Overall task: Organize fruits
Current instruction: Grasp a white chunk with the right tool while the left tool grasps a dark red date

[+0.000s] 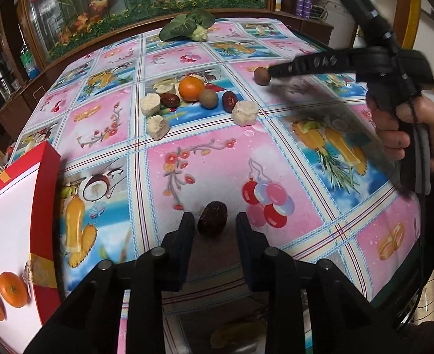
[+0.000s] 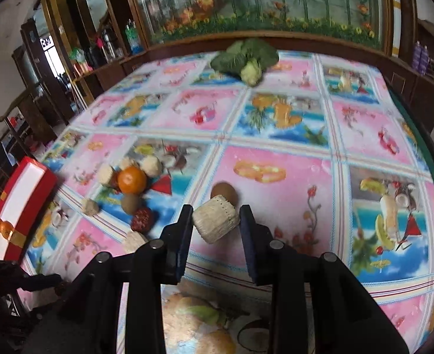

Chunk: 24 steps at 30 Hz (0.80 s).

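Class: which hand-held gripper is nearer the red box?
Left. The left hand-held gripper is beside the red box; the right hand-held gripper is far across the table.

Your left wrist view is bright and fairly sharp at centre, though the red box (image 1: 19,221) blows out to glaring white inside. The right gripper (image 1: 271,72) smears with motion blur across that frame. Your right wrist view is softer all over; the tablecloth (image 2: 276,153) prints look hazy. Both bend hard at the dark, vignetted corners.
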Each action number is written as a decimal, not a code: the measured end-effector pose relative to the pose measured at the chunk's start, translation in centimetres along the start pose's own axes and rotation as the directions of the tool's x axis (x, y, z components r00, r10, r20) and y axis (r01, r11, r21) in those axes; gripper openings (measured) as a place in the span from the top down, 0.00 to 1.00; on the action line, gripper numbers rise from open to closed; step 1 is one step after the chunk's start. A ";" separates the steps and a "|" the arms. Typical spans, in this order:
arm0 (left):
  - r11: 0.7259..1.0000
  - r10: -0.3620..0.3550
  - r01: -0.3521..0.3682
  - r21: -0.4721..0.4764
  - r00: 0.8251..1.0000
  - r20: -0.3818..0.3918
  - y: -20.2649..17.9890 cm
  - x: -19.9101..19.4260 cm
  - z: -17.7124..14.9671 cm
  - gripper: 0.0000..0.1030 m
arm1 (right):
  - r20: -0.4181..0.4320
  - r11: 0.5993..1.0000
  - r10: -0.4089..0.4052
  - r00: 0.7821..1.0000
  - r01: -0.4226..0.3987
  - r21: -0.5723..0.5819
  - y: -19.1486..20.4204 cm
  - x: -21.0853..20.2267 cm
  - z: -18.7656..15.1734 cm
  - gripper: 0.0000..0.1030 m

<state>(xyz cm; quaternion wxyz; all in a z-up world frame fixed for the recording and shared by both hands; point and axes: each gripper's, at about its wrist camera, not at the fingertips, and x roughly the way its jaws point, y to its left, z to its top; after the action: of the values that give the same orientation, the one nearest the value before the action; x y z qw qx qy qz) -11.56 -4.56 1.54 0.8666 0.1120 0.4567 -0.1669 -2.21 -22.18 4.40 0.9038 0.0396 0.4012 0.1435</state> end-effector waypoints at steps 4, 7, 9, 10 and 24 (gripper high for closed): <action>1.000 -0.014 0.014 0.005 1.000 0.012 -0.2 0.1 0.1 0.82 | 0.068 0.999 -0.010 0.998 0.006 0.052 -1.1 -1.3 0.5 0.67; 1.000 -0.013 0.013 0.001 1.000 0.019 -0.3 0.1 0.0 0.82 | 0.082 0.996 0.002 0.997 -0.009 0.088 -1.8 -1.5 0.5 0.67; 1.000 -0.012 0.012 -0.017 1.000 0.025 -0.1 0.0 0.0 0.82 | 0.094 0.996 0.003 0.996 -0.011 0.090 -1.7 -1.6 0.5 0.67; 1.000 -0.004 0.005 -0.026 1.000 0.031 0.1 0.0 0.0 0.82 | 0.103 0.996 0.006 0.995 -0.016 0.089 -1.6 -1.7 0.5 0.67; 0.981 0.109 -0.062 -0.185 0.960 0.256 3.9 -7.2 0.0 0.83 | 0.253 0.988 0.156 0.955 -0.152 -0.035 5.4 -3.7 0.2 0.67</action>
<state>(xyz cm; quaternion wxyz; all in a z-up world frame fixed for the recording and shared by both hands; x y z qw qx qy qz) -13.82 0.34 7.69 0.9328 0.0316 0.3444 -0.1018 -5.67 -18.13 8.18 0.9342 0.0820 0.2764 0.2103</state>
